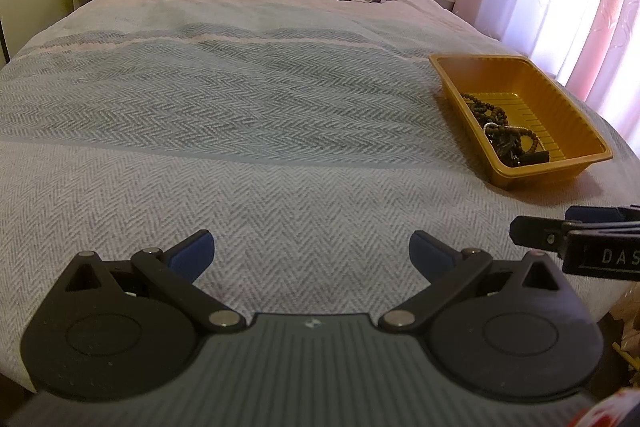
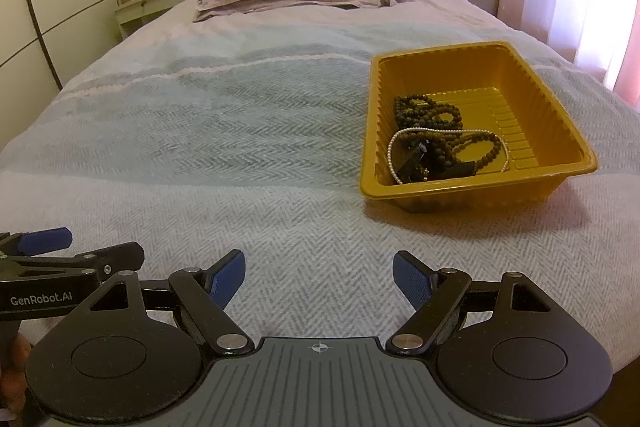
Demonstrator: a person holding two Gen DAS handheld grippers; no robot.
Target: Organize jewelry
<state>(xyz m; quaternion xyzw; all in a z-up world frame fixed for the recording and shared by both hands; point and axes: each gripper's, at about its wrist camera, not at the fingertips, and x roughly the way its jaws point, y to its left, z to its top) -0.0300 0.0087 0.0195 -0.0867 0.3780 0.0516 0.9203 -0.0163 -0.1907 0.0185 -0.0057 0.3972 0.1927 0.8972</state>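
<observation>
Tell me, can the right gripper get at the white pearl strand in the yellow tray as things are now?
Probably yes. The right gripper is open and empty, and only bare blanket lies between it and the yellow tray. The tray has no lid, though the pearl strand is tangled with the dark bead strands, so others may lift too.

Black left gripper (image 1: 311,251), blue-padded jaws, silver screws, ribbed grey body, white lettering

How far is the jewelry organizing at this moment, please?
Done: dark bead strands and a white pearl strand lie tangled in the yellow tray. In hand: nothing; left gripper and right gripper are open over the bedspread. No loose jewelry shows outside.
</observation>
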